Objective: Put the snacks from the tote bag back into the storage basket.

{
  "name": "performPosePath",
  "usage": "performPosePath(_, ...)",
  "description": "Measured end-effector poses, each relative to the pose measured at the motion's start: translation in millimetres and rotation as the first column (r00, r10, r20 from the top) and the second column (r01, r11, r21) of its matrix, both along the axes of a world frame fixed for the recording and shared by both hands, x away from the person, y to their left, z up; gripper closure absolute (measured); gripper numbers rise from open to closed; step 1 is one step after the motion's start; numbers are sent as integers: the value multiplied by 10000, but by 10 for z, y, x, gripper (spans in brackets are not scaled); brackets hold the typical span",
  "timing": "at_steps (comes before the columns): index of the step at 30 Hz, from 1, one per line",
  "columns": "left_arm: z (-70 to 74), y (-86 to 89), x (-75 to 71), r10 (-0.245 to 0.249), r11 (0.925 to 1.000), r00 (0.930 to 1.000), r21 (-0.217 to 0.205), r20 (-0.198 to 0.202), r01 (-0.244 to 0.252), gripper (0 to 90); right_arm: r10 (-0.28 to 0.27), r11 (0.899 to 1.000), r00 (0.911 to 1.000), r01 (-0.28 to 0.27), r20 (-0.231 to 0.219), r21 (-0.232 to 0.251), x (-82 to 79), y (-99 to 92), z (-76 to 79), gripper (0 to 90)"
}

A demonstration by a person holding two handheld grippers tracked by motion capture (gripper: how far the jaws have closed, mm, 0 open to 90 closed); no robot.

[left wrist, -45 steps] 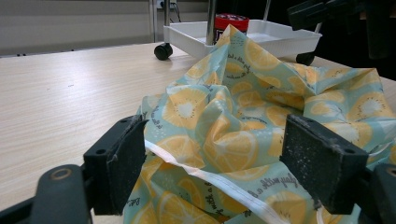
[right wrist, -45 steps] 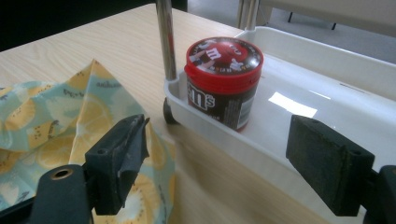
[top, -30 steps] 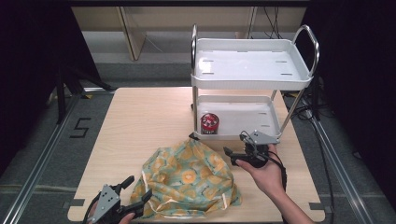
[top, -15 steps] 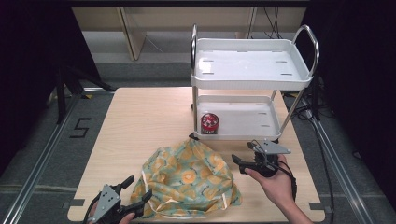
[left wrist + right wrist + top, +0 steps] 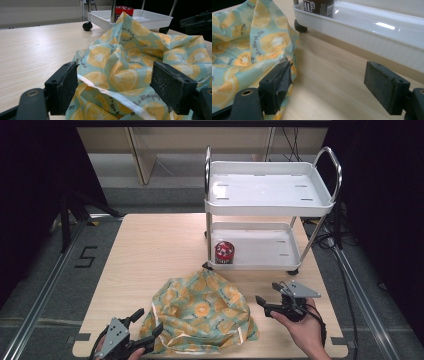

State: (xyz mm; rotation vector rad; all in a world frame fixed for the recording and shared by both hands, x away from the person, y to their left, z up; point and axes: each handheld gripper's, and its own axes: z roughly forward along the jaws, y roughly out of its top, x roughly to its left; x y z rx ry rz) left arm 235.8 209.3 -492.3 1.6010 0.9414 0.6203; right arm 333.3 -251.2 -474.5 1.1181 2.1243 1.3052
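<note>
A crumpled cloth bag (image 5: 202, 312) printed with orange slices on pale blue lies on the wooden table (image 5: 150, 250) near its front edge. My left gripper (image 5: 148, 322) sits at the bag's near left corner. It is open, and the bag (image 5: 130, 50) with its white hem lies loosely between the jaws of the left gripper (image 5: 115, 87). My right gripper (image 5: 267, 294) hovers just right of the bag, open with nothing in it. In the right gripper view, the right gripper (image 5: 327, 82) has its left jaw beside the bag (image 5: 244, 45) and bare table between its jaws.
A white two-shelf cart (image 5: 270, 210) with metal handles stands at the table's far right. A red-lidded brown jar (image 5: 224, 251) stands on its lower shelf (image 5: 367, 30), at the left corner behind the bag. The cart's black caster (image 5: 87, 25) rests on the table.
My right gripper has drawn back from the cart's lower shelf toward the near edge and slightly right, staying open. The left gripper and the bag have not moved.
</note>
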Motion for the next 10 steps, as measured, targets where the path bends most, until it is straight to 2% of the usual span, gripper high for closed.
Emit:
performPosePath(2, -1, 1, 2, -4, 10000, 10000, -9, 5, 4, 211, 64, 9999, 9998, -62, 199, -88, -8, -47, -42, 227)
performPosePath(3, -2, -1, 2, -9, 10000, 10000, -18, -7, 9, 211, -31, 9999, 10000, 30, 69, 140, -33, -39, -51, 227)
performPosePath(8, -2, -4, 11, -145, 9999, 9999, 10, 79, 145, 211, -219, 9997, 9995, 217, 243, 73, -51, -97, -98, 228)
performPosePath(10, 0, -3, 12, -163, 9999, 9998, 22, 110, 163, 211, -322, 9993, 9993, 318, 187, 210, -68, -101, -106, 228)
